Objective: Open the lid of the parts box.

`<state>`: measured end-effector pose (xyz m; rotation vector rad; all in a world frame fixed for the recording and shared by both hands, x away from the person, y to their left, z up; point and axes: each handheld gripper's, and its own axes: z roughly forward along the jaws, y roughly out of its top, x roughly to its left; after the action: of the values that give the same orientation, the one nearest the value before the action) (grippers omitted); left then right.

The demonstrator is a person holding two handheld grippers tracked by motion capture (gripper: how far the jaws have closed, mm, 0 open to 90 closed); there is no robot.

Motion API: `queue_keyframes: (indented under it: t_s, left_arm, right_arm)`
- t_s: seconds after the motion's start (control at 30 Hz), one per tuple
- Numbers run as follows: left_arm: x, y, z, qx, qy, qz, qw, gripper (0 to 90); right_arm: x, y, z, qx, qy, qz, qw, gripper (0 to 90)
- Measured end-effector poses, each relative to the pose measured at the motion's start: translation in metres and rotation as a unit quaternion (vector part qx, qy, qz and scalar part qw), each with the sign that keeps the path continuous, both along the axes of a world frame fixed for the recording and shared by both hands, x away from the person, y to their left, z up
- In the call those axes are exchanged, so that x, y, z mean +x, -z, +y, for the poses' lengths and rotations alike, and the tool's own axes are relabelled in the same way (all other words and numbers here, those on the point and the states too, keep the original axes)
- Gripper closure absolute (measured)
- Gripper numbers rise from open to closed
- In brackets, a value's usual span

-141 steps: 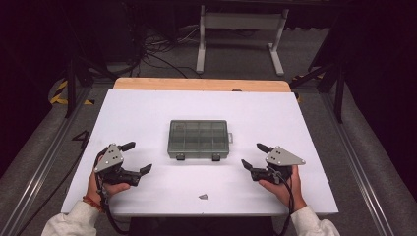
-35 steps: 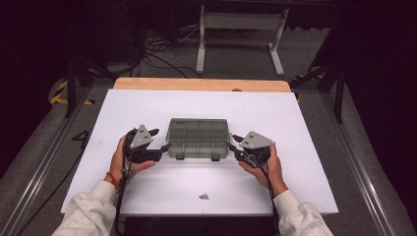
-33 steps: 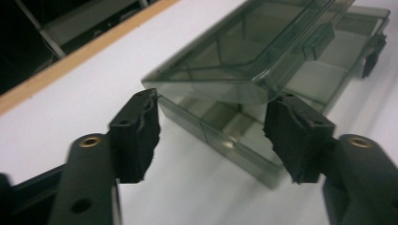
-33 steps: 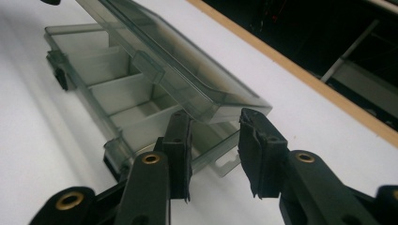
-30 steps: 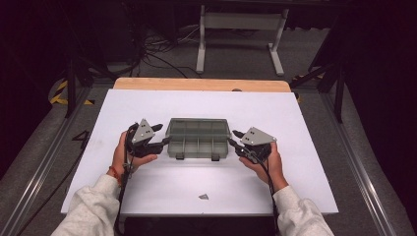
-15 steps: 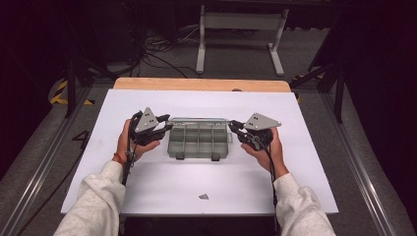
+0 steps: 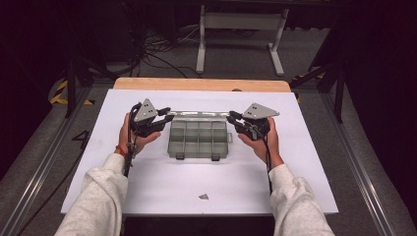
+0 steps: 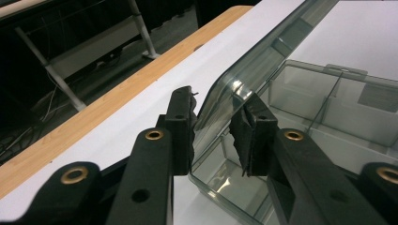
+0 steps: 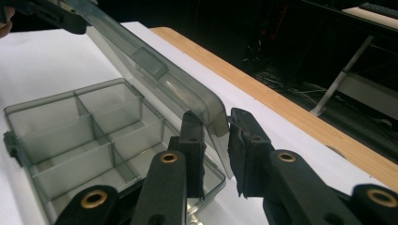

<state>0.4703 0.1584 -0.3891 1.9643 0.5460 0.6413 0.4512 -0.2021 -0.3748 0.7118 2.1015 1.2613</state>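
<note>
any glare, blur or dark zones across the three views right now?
High view: even light on the white table, surroundings near black, slightly soft. Left gripper view: reflections streak the smoky translucent plastic lid; near jaws soft. Right gripper view: the lid and the compartmented clear box read clearly; background dark.

Box (image 7: 199, 139) mid-table (image 7: 147, 196); left claw (image 7: 167, 115), right claw (image 7: 232, 118) flank raised lid (image 7: 199, 113)

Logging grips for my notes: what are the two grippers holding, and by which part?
Both hold the box's clear lid, raised open: left gripper at one end corner, right gripper at the other.
</note>
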Motion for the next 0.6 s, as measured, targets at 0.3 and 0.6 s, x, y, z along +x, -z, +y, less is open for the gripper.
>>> queue_keyframes:
  t_s: [0.3,0.6]
  left_arm:
    - [0.012,0.000,0.001,-0.024,-0.013,0.017,0.9995,73.2]
    - [0.022,0.009,0.002,-0.041,-0.027,0.042,0.9979,75.1]
  right_arm:
    - [0.016,0.006,0.001,0.029,0.015,0.008,0.9994,76.8]
    - [0.030,0.017,0.003,0.045,0.038,0.010,0.9982,77.9]
